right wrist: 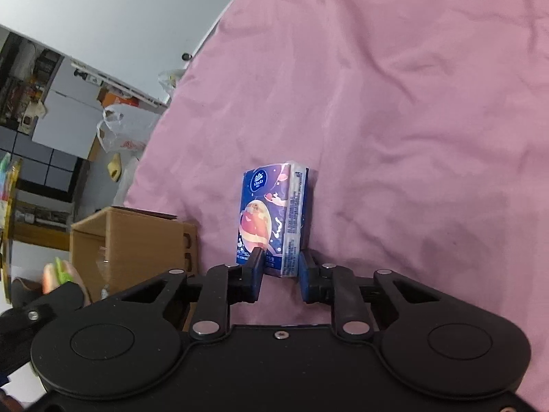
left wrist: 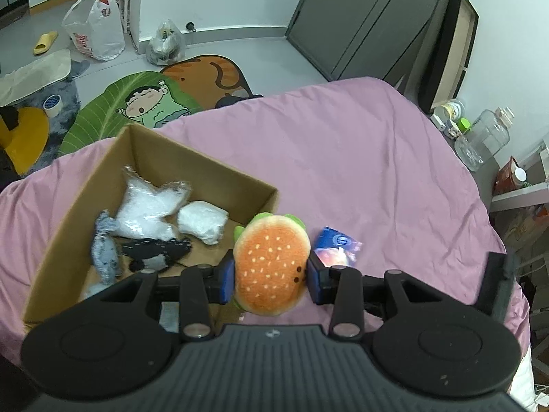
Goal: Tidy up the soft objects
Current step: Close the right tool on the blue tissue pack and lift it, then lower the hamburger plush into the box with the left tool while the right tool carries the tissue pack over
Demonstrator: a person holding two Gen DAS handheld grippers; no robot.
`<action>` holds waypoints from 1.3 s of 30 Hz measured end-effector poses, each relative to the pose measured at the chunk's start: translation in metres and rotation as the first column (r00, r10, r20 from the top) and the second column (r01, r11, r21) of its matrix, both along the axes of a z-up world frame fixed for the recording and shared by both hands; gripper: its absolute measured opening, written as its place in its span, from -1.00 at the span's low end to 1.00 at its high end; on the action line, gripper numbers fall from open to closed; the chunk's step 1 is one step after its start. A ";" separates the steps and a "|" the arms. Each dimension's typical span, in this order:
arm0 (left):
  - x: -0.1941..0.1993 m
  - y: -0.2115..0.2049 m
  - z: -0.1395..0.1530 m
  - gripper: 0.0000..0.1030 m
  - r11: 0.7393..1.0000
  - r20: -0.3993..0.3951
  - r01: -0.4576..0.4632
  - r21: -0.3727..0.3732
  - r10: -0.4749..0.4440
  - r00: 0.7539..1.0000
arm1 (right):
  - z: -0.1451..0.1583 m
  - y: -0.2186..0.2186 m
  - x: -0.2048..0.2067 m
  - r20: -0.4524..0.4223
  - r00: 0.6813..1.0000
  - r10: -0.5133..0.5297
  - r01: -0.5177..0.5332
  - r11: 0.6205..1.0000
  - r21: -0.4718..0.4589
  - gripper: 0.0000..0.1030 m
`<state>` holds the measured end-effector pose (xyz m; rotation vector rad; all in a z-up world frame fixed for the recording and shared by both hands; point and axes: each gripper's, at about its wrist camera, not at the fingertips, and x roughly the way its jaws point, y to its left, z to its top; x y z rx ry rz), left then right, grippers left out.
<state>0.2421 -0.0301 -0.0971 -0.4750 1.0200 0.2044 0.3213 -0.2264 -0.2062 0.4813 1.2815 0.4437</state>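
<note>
The tissue pack (right wrist: 274,221) carries a round white logo reading "Vinda" on its dark blue wrapper, above a cartoon figure; the small print down its side is too fine to read. The right gripper (right wrist: 279,273) points forward over the pink sheet (right wrist: 411,103), its fingers clamped on the pack's near end. The left gripper (left wrist: 271,276) hangs beside the cardboard box (left wrist: 99,178), fingers pressed against both sides of the burger plush (left wrist: 271,264), which sits above the box's right wall. Inside the box lie white wrapped bundles (left wrist: 151,206), a grey plush (left wrist: 104,250) and a black plush (left wrist: 158,250)
</note>
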 end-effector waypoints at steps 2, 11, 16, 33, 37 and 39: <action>-0.004 0.006 0.001 -0.22 1.000 -0.001 -0.003 -0.001 0.003 1.000 | 0.008 -0.001 -0.006 0.015 1.000 0.000 0.000 1.000 -0.009 -0.62; -0.024 0.026 0.015 -0.22 1.000 0.022 -0.009 -0.008 0.009 1.000 | 0.048 -0.001 -0.034 0.081 0.997 -0.009 0.012 0.999 -0.044 -0.62; -0.037 0.035 0.027 -0.22 1.000 0.041 -0.007 -0.012 0.008 0.999 | 0.073 0.005 -0.051 0.122 0.992 -0.009 0.014 0.999 -0.040 -0.62; -0.051 0.076 0.038 -0.22 0.998 0.068 0.029 -0.050 -0.025 0.997 | 0.126 0.040 -0.084 0.236 0.971 0.025 -0.019 0.999 -0.028 -0.62; -0.051 0.085 0.038 -0.22 0.998 0.071 0.030 -0.056 -0.026 0.997 | 0.129 0.052 -0.088 0.244 0.969 0.042 -0.034 0.999 -0.038 -0.62; -0.050 0.089 0.036 -0.22 0.998 0.072 0.030 -0.058 -0.026 0.997 | 0.130 0.058 -0.088 0.243 0.969 0.051 -0.042 0.998 -0.040 -0.62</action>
